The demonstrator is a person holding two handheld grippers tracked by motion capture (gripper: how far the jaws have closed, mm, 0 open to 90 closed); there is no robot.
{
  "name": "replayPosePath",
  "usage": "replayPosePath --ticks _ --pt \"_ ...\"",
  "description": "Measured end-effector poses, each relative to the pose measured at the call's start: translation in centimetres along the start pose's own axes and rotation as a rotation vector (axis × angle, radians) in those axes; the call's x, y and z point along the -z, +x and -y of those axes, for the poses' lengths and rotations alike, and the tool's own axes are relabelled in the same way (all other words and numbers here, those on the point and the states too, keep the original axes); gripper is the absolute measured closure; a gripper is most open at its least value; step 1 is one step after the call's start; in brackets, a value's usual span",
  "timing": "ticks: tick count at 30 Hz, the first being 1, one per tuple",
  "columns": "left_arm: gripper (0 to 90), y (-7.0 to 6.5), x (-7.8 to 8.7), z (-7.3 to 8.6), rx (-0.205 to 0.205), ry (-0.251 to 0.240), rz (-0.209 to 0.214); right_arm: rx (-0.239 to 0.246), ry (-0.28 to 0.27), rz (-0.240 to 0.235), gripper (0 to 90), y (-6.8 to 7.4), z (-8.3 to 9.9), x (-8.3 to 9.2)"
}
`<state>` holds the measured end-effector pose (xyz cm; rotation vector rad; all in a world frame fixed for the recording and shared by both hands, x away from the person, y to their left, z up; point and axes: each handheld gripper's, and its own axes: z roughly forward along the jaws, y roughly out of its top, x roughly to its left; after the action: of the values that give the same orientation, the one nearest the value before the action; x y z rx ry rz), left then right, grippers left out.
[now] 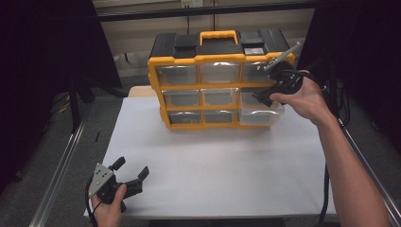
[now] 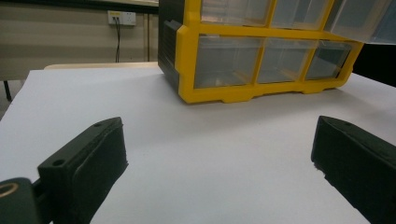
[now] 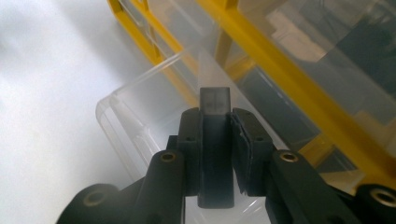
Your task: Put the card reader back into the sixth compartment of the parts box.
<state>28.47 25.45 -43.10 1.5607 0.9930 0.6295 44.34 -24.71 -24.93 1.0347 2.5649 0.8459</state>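
A white table (image 1: 213,161) stands before a beige wall with a socket (image 2: 121,17).

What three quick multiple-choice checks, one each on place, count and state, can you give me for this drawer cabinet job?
1. Where does the left gripper sit?
A. on top of the cabinet
B. low over the near left corner of the white table
C. inside a drawer

2. How many clear drawers does the yellow cabinet front show?
A. four
B. six
C. nine

3. How do the right gripper jaws stand?
A. shut on a small grey block
B. wide open and empty
C. shut on the cabinet handle

Answers:
1 B, as the high view shows it by the person's hand at the near left edge.
2 C, as there are three rows of three.
3 A, as the right gripper view shows both jaws pressed on the block above the pulled-out drawer.
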Motion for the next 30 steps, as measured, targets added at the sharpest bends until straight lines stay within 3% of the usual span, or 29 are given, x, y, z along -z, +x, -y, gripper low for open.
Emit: replayPosePath --ticks 12,16,21,22,25,26,28,30 --pt "3.2 0.1 0.0 0.0 0.002 0.001 0.001 -0.007 0.017 -0.006 72.8 -0.2 0.2 -1.2" --pt "3.2 0.0 -0.1 0.0 0.003 0.001 0.005 0.0 0.003 0.011 64.2 0.0 0.1 -1.0" --pt "3.2 0.0 -0.1 0.1 0.002 0.001 -0.002 -0.004 -0.054 0.044 52.6 0.2 0.4 -0.5" --pt "3.2 0.0 -0.1 0.0 -0.002 0.005 -0.003 -0.016 -0.079 0.04 45.1 0.2 0.6 -0.4" --pt "3.2 0.0 -0.1 0.0 0.0 0.005 -0.001 -0.028 -0.107 0.054 40.0 0.3 0.8 -0.3" --pt "3.2 0.0 -0.1 0.0 0.003 0.004 0.001 -0.039 -0.143 0.054 34.9 0.5 1.1 -0.2" --pt "3.2 -0.1 -0.2 -0.1 0.004 0.001 0.004 -0.047 -0.168 0.047 33.4 0.5 1.3 -0.2" --pt "3.2 -0.2 -0.2 -0.2 -0.005 0.0 0.006 -0.063 -0.199 0.07 28.6 0.7 1.5 -0.1"
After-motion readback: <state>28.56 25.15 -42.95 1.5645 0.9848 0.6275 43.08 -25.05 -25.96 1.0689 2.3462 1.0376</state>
